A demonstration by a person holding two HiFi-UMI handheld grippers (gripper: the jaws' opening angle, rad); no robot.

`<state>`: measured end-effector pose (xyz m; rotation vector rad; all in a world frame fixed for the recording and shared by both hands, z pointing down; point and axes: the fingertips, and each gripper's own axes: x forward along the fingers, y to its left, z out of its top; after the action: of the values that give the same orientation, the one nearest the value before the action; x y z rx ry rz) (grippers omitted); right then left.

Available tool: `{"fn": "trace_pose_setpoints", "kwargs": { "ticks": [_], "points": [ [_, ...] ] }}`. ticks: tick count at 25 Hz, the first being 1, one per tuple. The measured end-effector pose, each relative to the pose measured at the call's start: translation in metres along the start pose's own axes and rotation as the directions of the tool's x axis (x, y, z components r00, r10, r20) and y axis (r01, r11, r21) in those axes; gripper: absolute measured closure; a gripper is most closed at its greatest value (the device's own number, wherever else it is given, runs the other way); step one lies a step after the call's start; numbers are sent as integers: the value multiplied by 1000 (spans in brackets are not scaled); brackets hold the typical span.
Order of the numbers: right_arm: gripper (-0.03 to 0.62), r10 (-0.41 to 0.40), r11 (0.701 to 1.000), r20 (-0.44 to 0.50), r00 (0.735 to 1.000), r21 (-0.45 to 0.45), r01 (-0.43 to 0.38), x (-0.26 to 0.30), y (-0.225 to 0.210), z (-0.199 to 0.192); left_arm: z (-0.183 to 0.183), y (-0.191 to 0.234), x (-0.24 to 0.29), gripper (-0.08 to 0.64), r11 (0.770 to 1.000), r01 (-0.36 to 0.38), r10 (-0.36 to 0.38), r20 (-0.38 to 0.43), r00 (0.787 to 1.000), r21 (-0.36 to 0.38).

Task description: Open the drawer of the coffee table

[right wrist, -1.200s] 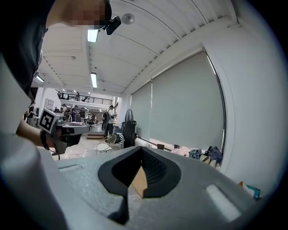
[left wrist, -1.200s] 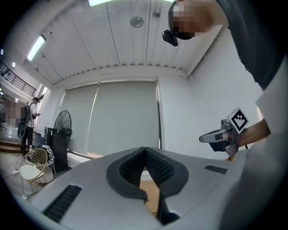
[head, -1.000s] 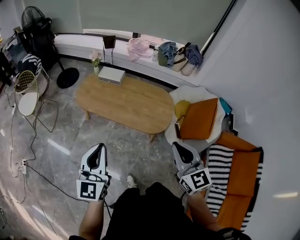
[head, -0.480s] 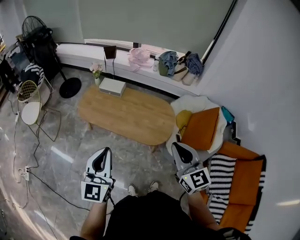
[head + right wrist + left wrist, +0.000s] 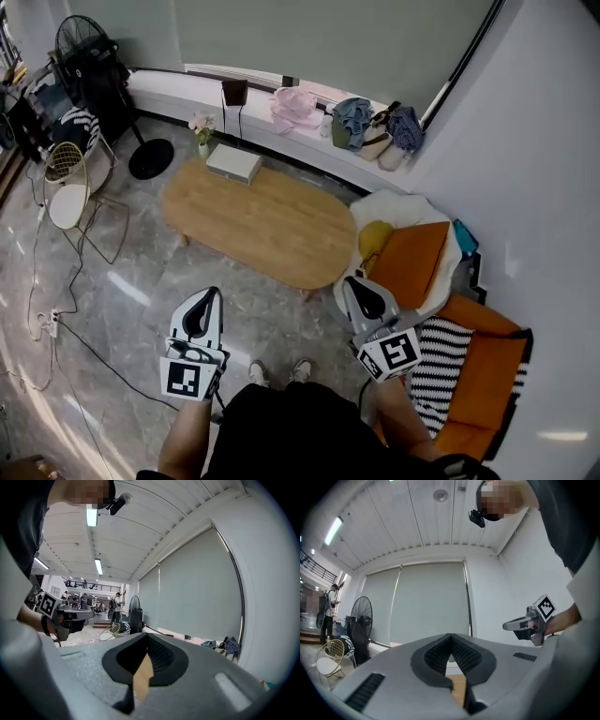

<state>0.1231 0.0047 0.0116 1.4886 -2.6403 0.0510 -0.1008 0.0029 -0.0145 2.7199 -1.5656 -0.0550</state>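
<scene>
On the floor (image 5: 141, 281) ahead, oval pale-wood coffee table (image 5: 258, 220); left claw (image 5: 209, 293), right claw (image 5: 351, 284) both closed, empty.

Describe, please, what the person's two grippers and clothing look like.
The left gripper and right gripper are white, tapered shells with black ribbed jaws; each carries a cube of black-and-white square markers at the rear. The person wears a dark top.

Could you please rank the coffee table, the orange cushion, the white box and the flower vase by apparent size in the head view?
Largest to smallest:
1. coffee table
2. orange cushion
3. white box
4. flower vase, clearly the smallest
</scene>
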Motion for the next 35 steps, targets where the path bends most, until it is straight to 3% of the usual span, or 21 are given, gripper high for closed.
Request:
{"fn": "trace_pose_setpoints", "kwargs": {
  "ticks": [10, 15, 20, 26, 35],
  "points": [
    [588, 50, 999, -86, 995, -1, -50, 21, -1, -43, -34, 6, 32, 554, 1000, 4, -4, -37, 999, 17],
    [588, 78, 997, -106, 991, -15, -80, 44, 0, -80, -71, 15, 45, 554, 1000, 1, -1, -45, 999, 2],
    [588, 111, 993, -101, 989, -21, -113, 76, 9, -141, -130, 33, 51, 553, 1000, -14, 14, -37, 999, -10],
    [588, 130, 992, -89, 988, 16, -129, 111, 16, -235, -227, 52, 68, 553, 1000, 7, -6, -42, 999, 16],
    [588, 197, 980, -119, 973, 30, -195, 139, 28, -368, -359, 44, 91, 553, 999, 51, -51, -63, 997, 10]
  ]
}}
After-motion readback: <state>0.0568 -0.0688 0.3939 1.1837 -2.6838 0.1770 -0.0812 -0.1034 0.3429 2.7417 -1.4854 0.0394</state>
